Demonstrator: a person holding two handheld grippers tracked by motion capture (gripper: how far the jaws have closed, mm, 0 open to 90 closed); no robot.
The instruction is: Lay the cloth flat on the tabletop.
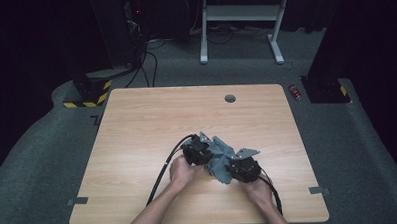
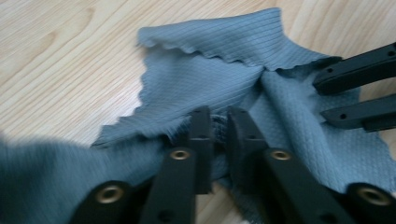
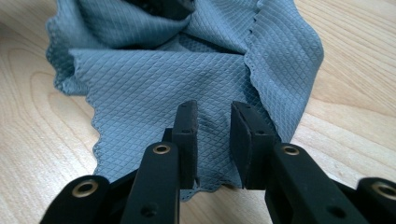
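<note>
Left gripper (image 2: 218, 122) jaws stand narrowly parted with a pinched fold of the grey microfibre cloth (image 2: 224, 70) between them. Right gripper (image 3: 212, 122) jaws gape a little wider over the cloth's scalloped edge — gripping nothing. The cloth lies bunched on the wooden table (image 1: 137, 124), well in from its edges, bare wood all round.

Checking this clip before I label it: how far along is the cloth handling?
Done: the grey cloth is already bunched and partly doubled over on the table. In hand: the left gripper has a fold of cloth between narrowly parted jaws; the right gripper stands over the near edge, jaws apart, cloth between them, no clear pinch. Left: no tidy fold yet; the edges are wavy and uneven.
</note>
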